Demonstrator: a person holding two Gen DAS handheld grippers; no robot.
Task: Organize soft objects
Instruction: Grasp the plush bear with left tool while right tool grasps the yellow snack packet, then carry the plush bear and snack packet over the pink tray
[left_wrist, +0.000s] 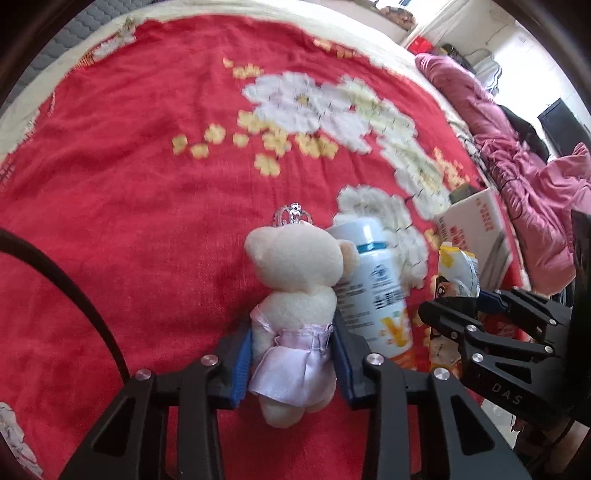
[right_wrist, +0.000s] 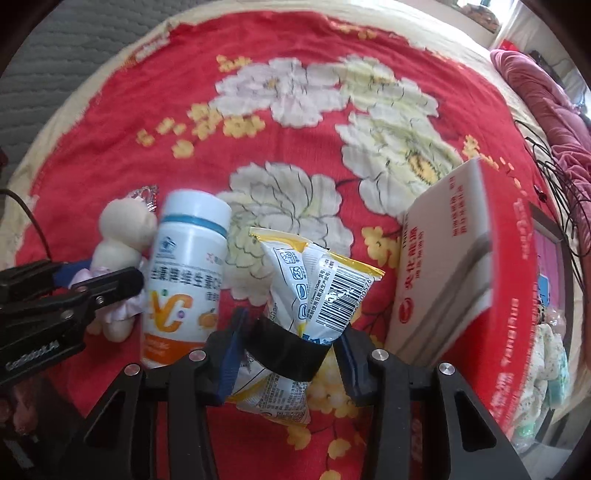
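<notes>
A small cream teddy bear (left_wrist: 295, 284) in a pink satin dress, with a silver crown charm, sits between my left gripper's (left_wrist: 293, 354) blue-padded fingers, which are shut on its body. It also shows in the right wrist view (right_wrist: 122, 236). A white vitamin C bottle (left_wrist: 373, 280) lies beside the bear on the red floral blanket (left_wrist: 129, 184); it shows in the right wrist view too (right_wrist: 184, 273). My right gripper (right_wrist: 291, 350) is shut on a yellow and white snack packet (right_wrist: 314, 291) with a black band around its middle.
A red and white cardboard box (right_wrist: 465, 266) stands to the right, with soft items seen inside its open side. A pink quilt (left_wrist: 517, 155) lies at the far right of the bed. Black cables (right_wrist: 546, 155) run near the box.
</notes>
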